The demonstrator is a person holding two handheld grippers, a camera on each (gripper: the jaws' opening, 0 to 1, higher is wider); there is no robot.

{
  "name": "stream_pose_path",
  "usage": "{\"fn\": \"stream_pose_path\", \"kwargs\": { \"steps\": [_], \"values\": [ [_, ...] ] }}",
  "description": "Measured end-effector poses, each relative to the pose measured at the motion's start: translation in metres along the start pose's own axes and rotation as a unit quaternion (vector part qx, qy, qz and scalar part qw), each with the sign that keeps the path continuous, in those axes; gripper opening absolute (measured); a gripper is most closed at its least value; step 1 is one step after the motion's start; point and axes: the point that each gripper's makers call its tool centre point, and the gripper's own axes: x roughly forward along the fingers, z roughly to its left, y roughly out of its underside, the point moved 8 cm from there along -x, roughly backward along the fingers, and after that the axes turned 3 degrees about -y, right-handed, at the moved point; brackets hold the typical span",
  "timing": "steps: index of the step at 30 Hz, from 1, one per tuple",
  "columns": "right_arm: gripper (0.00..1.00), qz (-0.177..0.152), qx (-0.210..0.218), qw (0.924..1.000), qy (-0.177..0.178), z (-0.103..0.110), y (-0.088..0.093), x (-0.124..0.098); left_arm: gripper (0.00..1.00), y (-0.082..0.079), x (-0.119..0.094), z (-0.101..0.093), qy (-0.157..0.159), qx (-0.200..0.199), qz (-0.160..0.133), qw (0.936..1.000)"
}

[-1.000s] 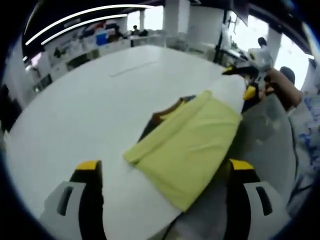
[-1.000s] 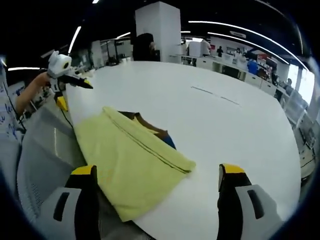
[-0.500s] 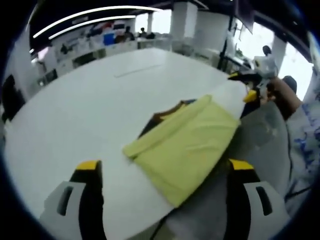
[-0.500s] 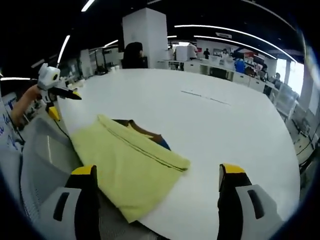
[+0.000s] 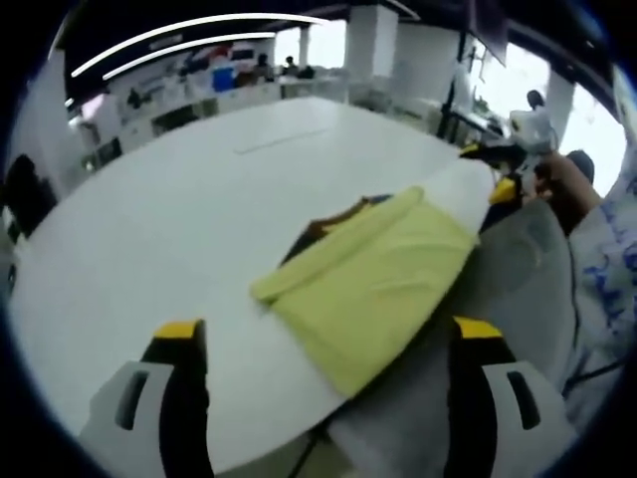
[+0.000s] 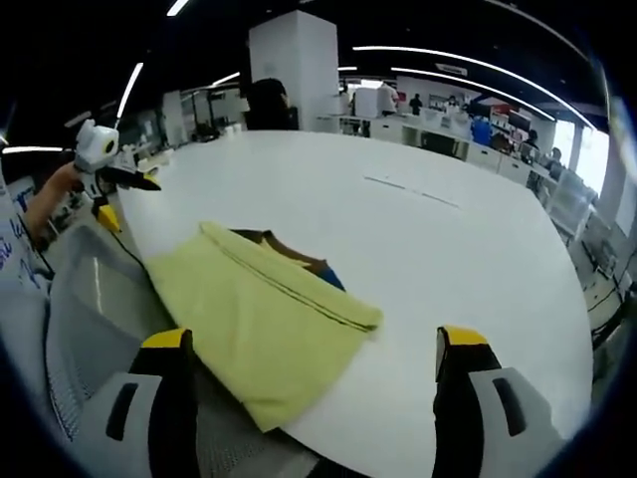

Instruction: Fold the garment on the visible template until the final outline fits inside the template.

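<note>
Your left gripper (image 5: 317, 383) and right gripper (image 6: 311, 393): fingers released, empty. Folded garment (image 6: 261, 317) at 12 o'clock on tabletop (image 6: 448, 259); next, check outline against template.

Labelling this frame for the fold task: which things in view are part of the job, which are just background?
Job:
- yellow garment, folded, at the table edge
- dark template under it, peeking out
- left gripper, open
- right gripper, open

Background:
- white table
- grey mesh chair
- white pillar
- desks behind
</note>
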Motion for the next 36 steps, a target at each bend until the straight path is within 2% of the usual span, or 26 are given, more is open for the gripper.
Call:
{"fn": "stream_pose_path", "kwargs": {
  "steps": [6,8,12,14,20,25,28,30,31,32,34,36],
  "values": [
    [1.00,0.000,0.002,1.0000,0.001,0.004,0.001,-0.005,0.95,0.006,-0.007,-0.004,-0.003,-0.008,0.002,1.0000],
    [1.00,0.004,-0.005,1.0000,0.002,0.006,0.002,-0.007,0.88,0.009,-0.008,-0.005,0.001,-0.010,0.006,0.9999],
    [0.99,0.010,-0.001,0.9999,-0.006,0.009,0.008,-0.008,0.79,0.011,-0.008,-0.004,0.003,-0.018,-0.009,0.9998],
    [0.91,0.022,-0.001,0.9996,-0.018,0.011,0.012,-0.008,0.71,0.013,-0.007,-0.003,0.005,-0.023,-0.007,0.9997],
    [0.72,-0.003,0.018,0.9998,-0.009,0.006,0.011,-0.010,0.49,0.023,-0.001,-0.001,0.012,-0.034,0.012,0.9993],
    [0.59,0.017,0.019,0.9996,-0.013,0.003,0.015,-0.010,0.38,0.026,0.001,0.002,0.019,-0.048,0.017,0.9985],
    [0.42,0.024,0.020,0.9992,-0.023,0.002,0.019,-0.008,0.25,0.031,0.002,0.003,0.022,-0.050,0.043,0.9976],
    [0.34,0.027,0.021,0.9988,-0.035,0.001,0.020,-0.007,0.22,0.037,0.004,0.004,0.019,-0.041,0.076,0.9961],
    [0.31,0.034,0.021,0.9984,-0.041,0.000,0.020,-0.006,0.20,0.042,0.006,0.004,0.023,-0.040,0.094,0.9944],
    [0.30,0.040,0.019,0.9981,-0.043,0.000,0.021,-0.006,0.18,0.043,0.009,0.005,0.027,-0.042,0.097,0.9941],
    [0.27,0.056,0.010,0.9972,-0.048,-0.001,0.023,-0.004,0.14,0.046,0.013,0.002,0.050,-0.057,0.089,0.9931],
    [0.26,0.071,0.003,0.9964,-0.046,-0.003,0.026,-0.003,0.13,0.047,0.015,0.001,0.057,-0.063,0.088,0.9924]
  ]
}}
